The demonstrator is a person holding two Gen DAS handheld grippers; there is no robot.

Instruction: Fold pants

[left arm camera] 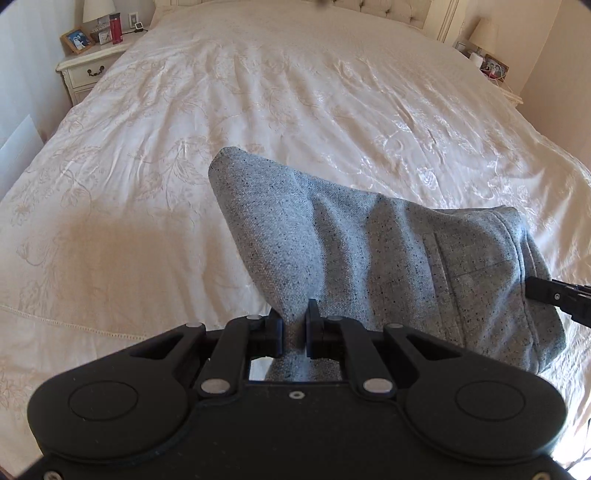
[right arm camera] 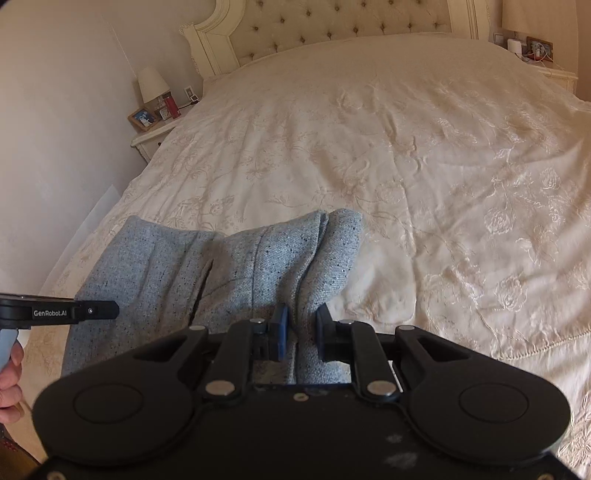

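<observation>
Left gripper [left arm camera: 294, 325] is pinching a bunched edge of the grey pants [left arm camera: 369, 251], and the right gripper [right arm camera: 302, 332] is clamped on another fold. The pants hang between them, lifted above the cream bedspread [left arm camera: 258, 110].

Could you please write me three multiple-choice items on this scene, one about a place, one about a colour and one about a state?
1. Where does the red bottle stand?
A. on the bed
B. on the nightstand beside the lamp
C. on the floor

2. What colour are the pants?
A. speckled grey
B. plain black
C. cream

3. How does the left gripper stand?
A. wide open above the bedspread
B. shut on nothing
C. shut on a bunch of the pants

Answers: 1 B, as it sits on the nightstand among picture frames; 2 A, as the cloth is grey with dark flecks against the cream bedspread; 3 C, as fabric is pinched between its fingers, as with the right gripper.
</observation>
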